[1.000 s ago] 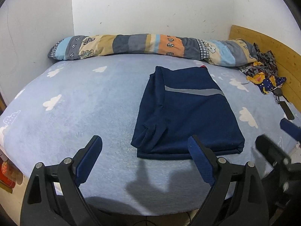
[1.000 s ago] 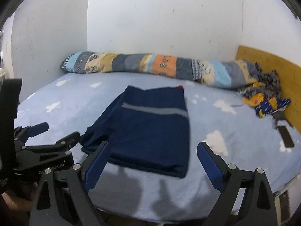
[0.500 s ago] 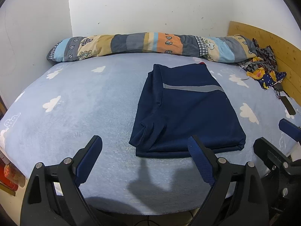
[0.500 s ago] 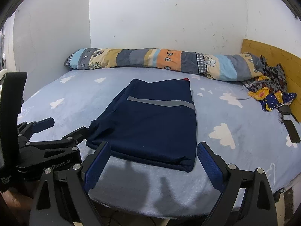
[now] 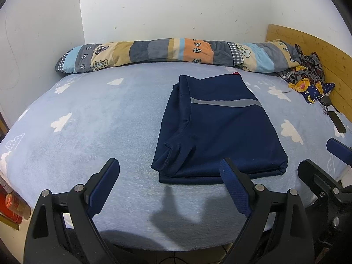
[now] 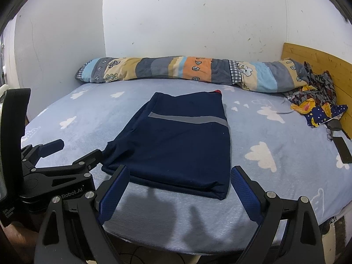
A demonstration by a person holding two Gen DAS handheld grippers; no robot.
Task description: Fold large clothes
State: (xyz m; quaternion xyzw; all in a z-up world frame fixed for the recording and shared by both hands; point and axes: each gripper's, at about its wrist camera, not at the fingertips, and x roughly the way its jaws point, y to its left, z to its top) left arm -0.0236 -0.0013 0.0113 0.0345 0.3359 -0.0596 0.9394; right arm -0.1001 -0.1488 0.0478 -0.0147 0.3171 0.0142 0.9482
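From where I sit, the bed (image 5: 88, 132) fills both views, covered in a pale blue sheet printed with white clouds. Along its far edge, against the white wall, lies a long patchwork bolster (image 5: 176, 52) in grey, orange, tan and light blue. At the far right corner, against the wooden headboard (image 5: 308, 44), sits a crumpled heap of patterned cloth (image 5: 308, 81) in yellow, dark blue and brown. Near it on the sheet lies a small dark flat object (image 6: 343, 147); I cannot tell what it is.

The navy garment (image 5: 220, 132) lies folded into a rough rectangle on the middle of the bed, right of centre in the left wrist view, with a grey stripe (image 5: 226, 102) across its upper part and a bit of red showing at its far edge. One loose flap sticks out along its left side. Nothing rests on top of it.

My left gripper (image 5: 169, 187) hangs above the near edge of the bed with its blue-padded fingers spread wide, holding nothing; its right finger overlaps the garment's near hem in view, though I cannot tell whether it touches. My right gripper (image 6: 178, 189) is likewise spread and empty, just short of the garment's near edge.
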